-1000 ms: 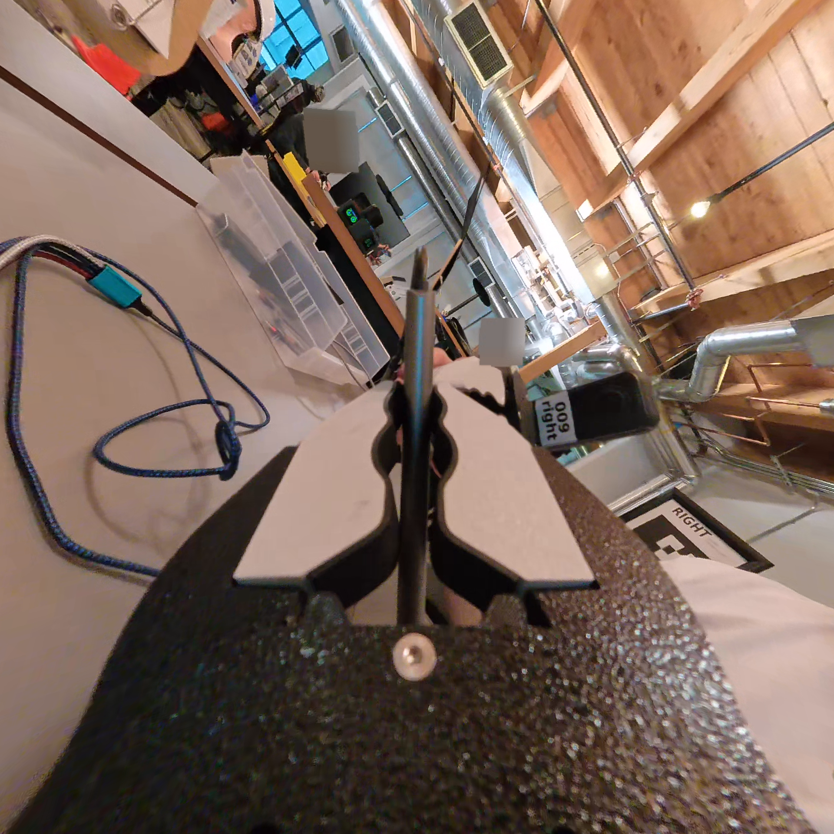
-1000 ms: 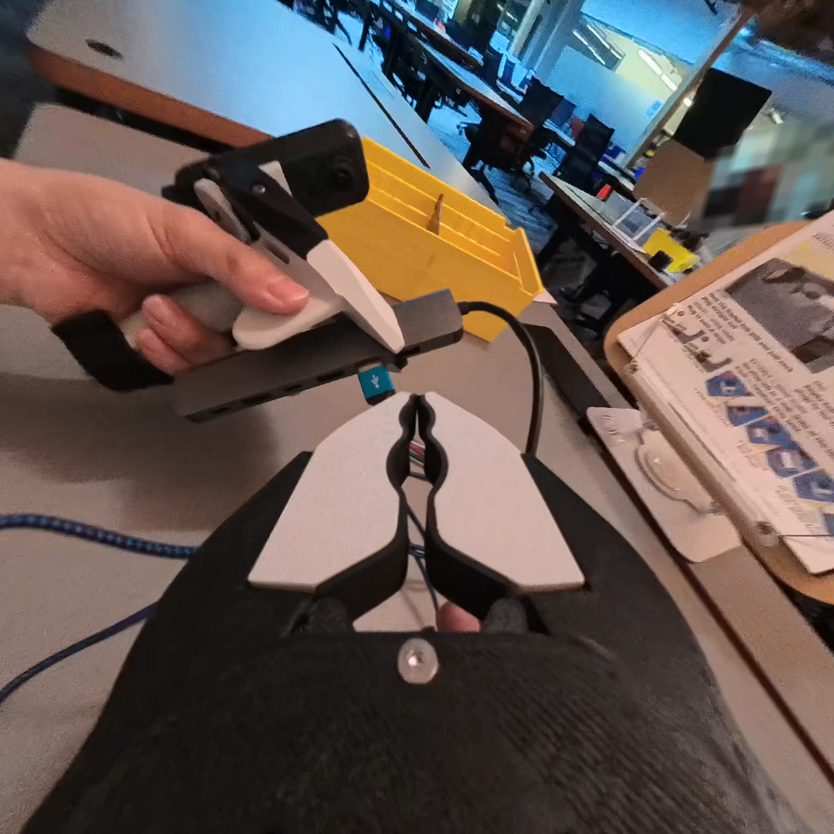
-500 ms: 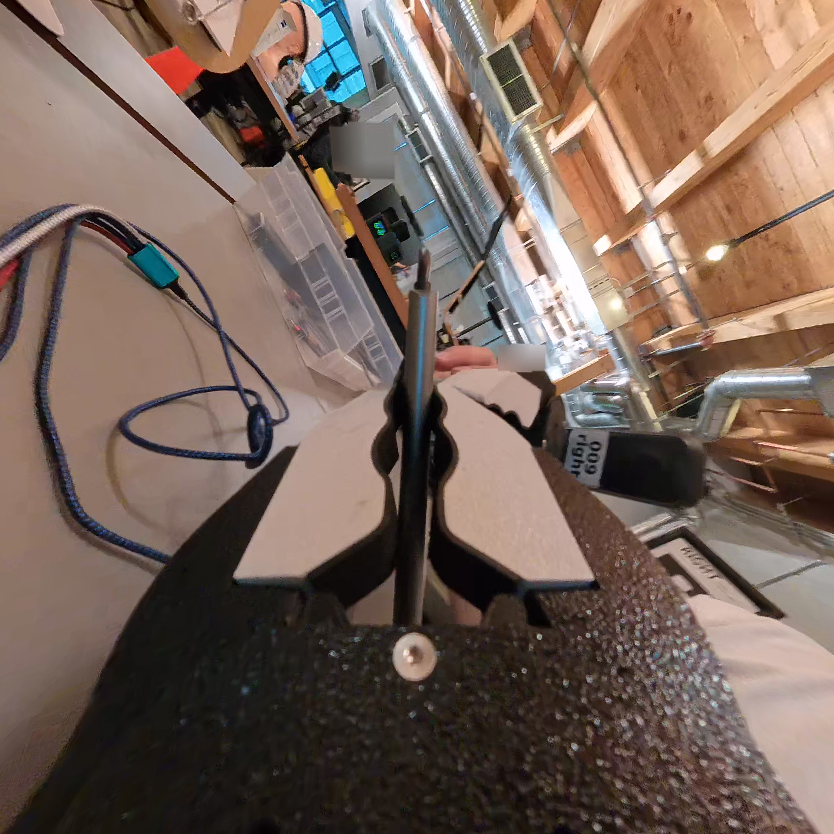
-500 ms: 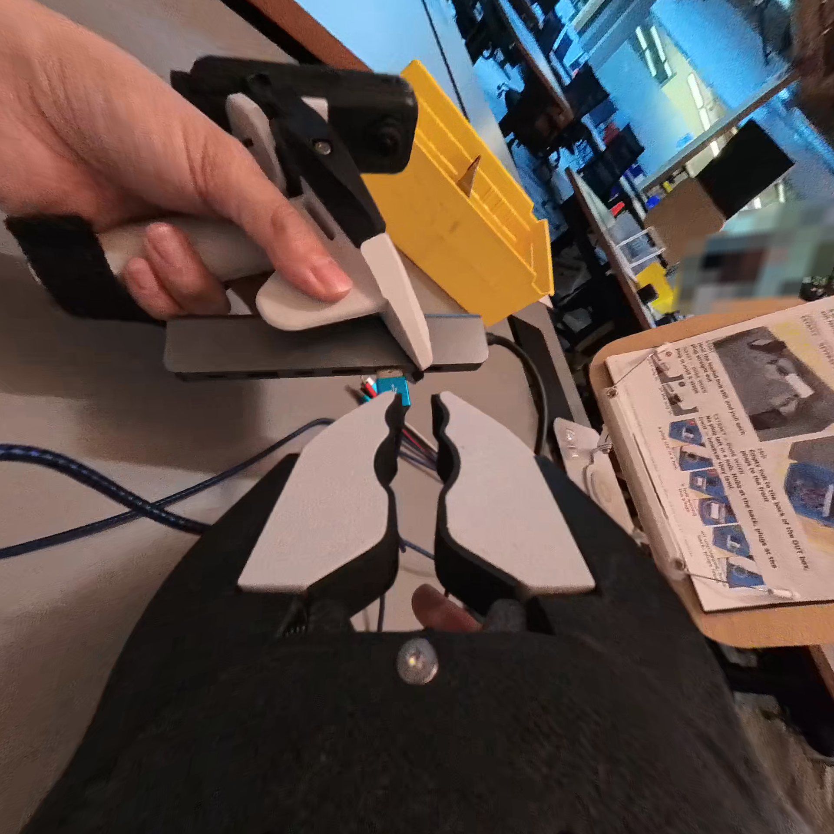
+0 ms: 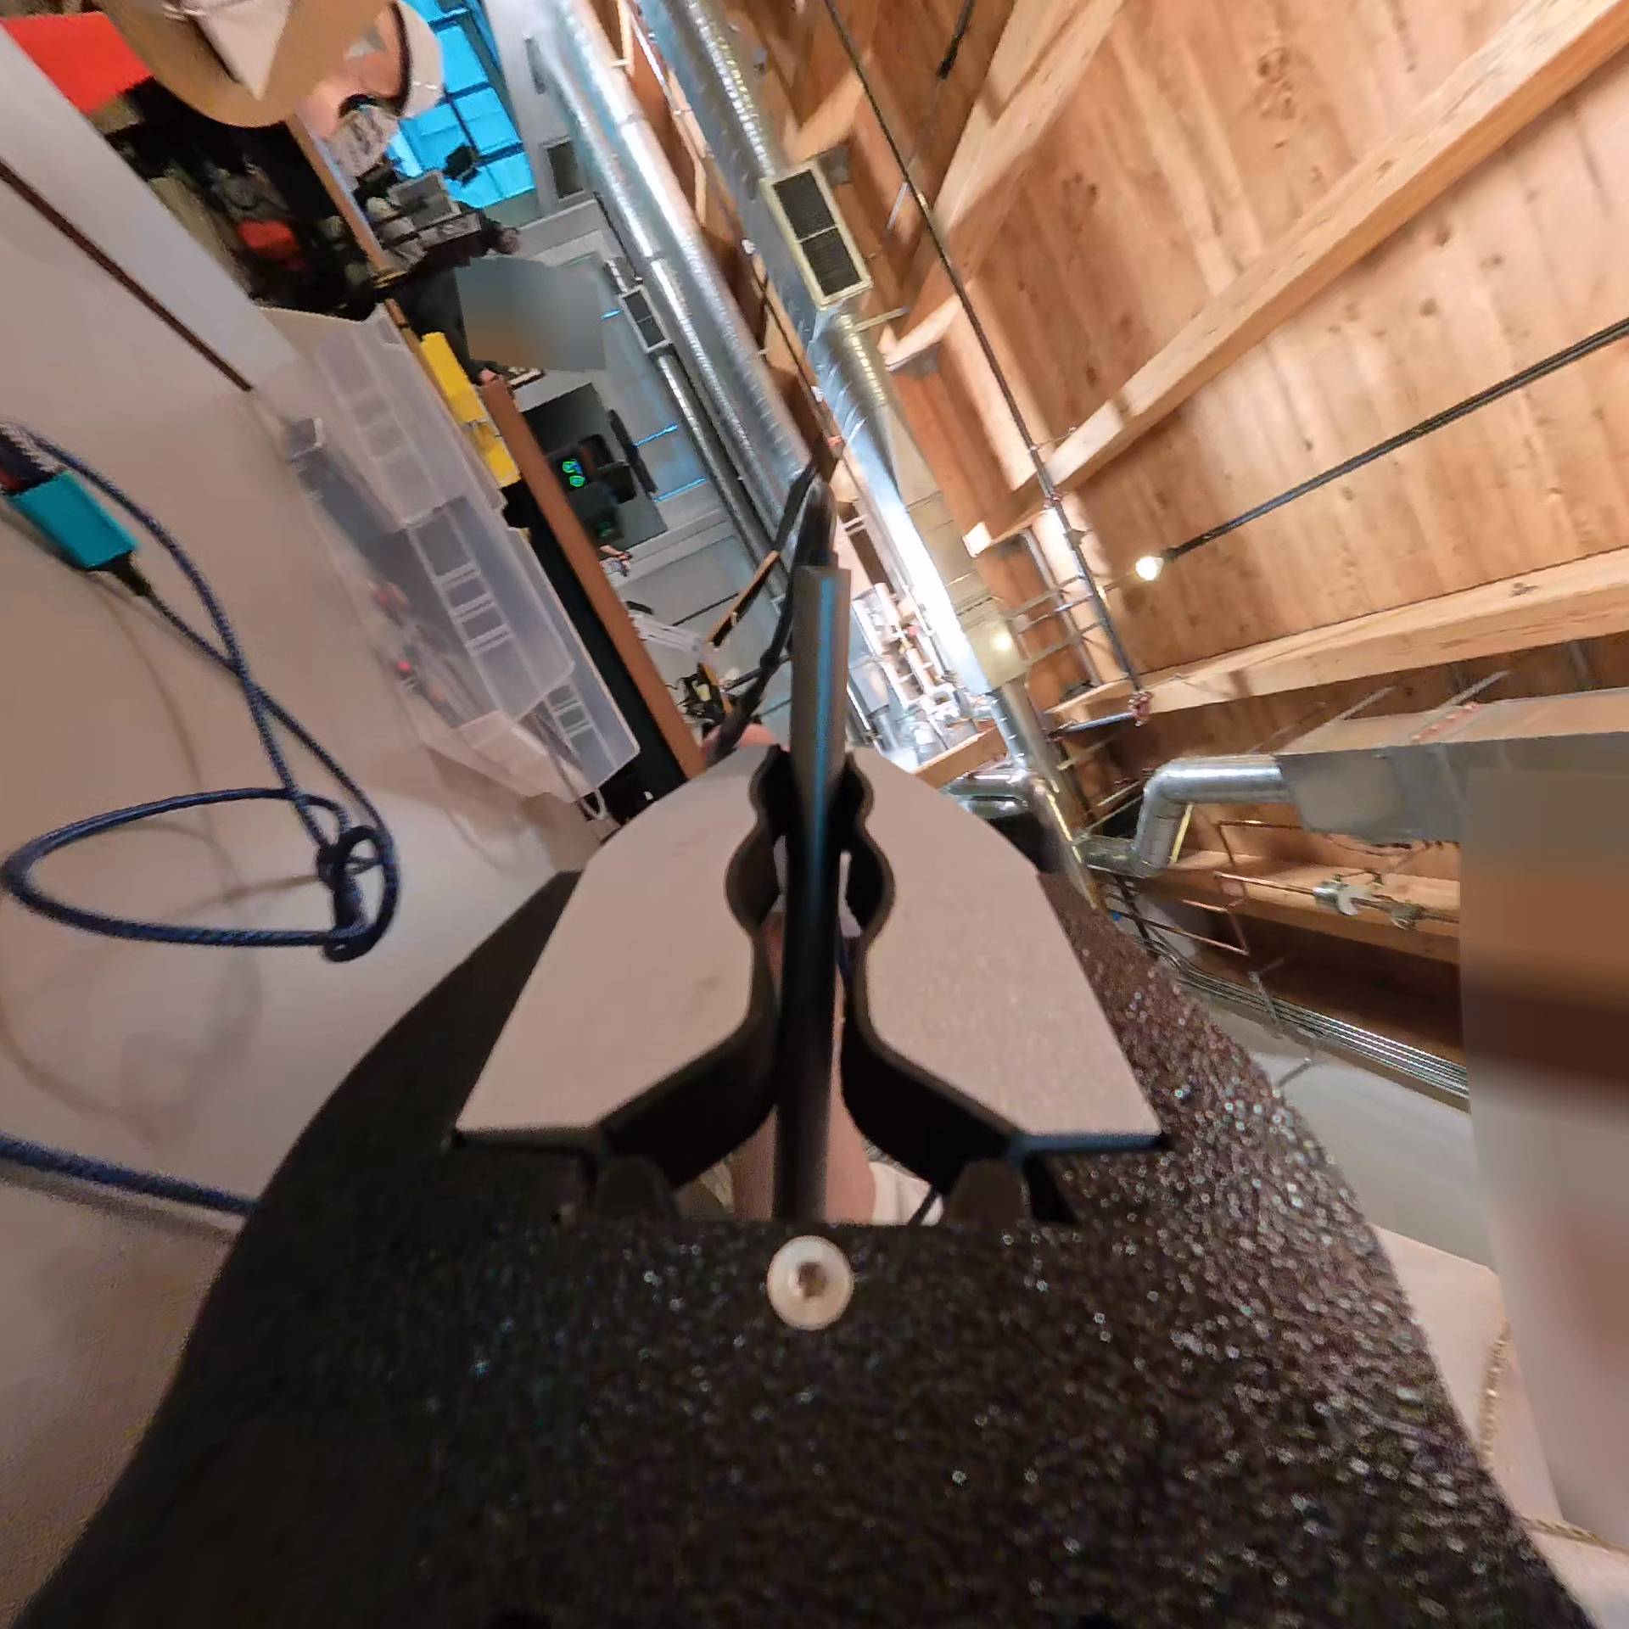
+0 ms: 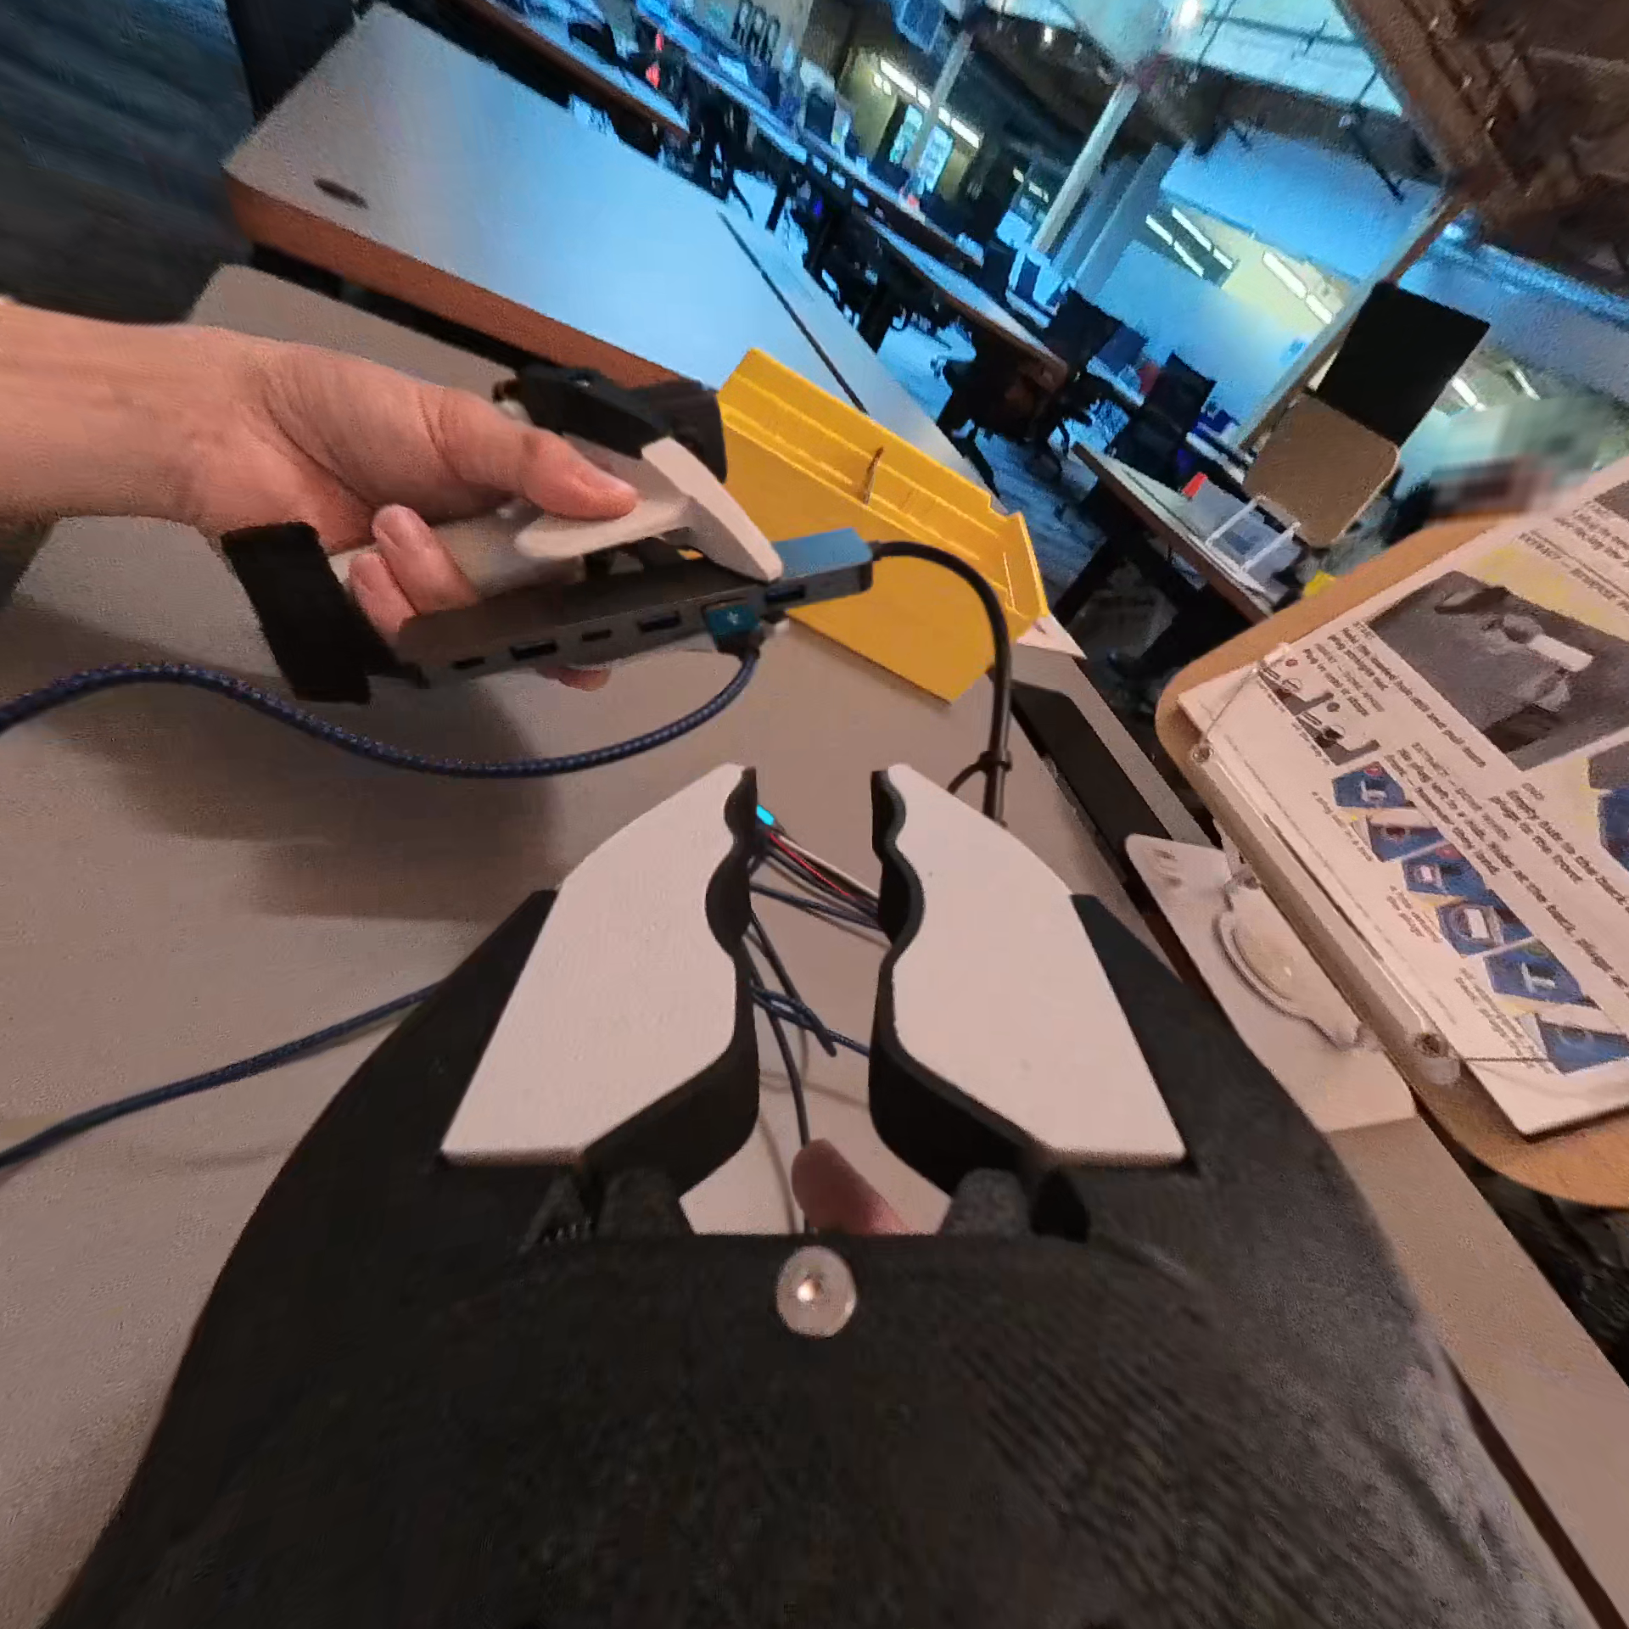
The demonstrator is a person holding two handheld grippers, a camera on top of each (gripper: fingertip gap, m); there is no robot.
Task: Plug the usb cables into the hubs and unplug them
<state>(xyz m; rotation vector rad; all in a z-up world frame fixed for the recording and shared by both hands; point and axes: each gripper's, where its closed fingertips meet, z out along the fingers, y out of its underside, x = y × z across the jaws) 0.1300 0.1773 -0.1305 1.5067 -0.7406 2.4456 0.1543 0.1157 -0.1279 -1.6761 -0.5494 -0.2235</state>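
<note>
One teal plug (image 6: 733, 619) sits seated in the grey hub (image 6: 617, 617), held above the bench (image 6: 220, 881) by the clenched left tool (image 6: 758, 564). The right tool (image 6: 811, 784) gapes, released. Hub looks rigid and light; the braided cable (image 6: 494, 758) limp, so grip the plug's stiff shell.

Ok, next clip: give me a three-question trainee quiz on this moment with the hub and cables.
1. True or false: the right gripper is open and holds nothing.
2. What does the left gripper clamp? A) yellow bin B) grey USB hub C) clear organiser box
3. Fill in: the teal plug sits in a port of the ____.

Key:
1. True
2. B, the grey USB hub
3. Hub, with its blue braided cable hanging down to the table.
</note>
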